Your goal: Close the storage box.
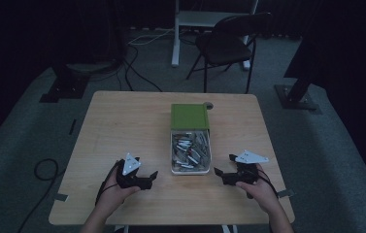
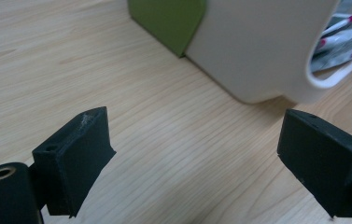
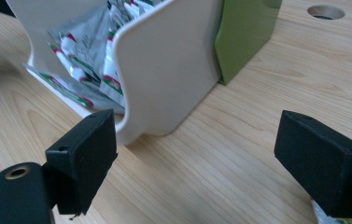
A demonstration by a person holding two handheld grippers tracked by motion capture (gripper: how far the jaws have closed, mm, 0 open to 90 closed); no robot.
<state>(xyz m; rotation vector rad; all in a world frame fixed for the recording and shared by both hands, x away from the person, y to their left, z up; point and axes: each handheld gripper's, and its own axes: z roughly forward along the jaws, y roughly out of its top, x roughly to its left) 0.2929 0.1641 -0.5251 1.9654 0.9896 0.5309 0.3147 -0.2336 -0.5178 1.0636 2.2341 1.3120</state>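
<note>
Pale wooden table (image 1: 122,126) on grey carpet (image 1: 35,111); both grippers' fingers wide, empty.

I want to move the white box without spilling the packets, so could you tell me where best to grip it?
Probably grip the white box by its long side walls, one gripper from each side: left gripper and right gripper already flank it, open. Its near end dips low, and the green lid covers the far end.

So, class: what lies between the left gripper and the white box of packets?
Bare wooden table between left gripper and white box, in the left gripper view.
</note>
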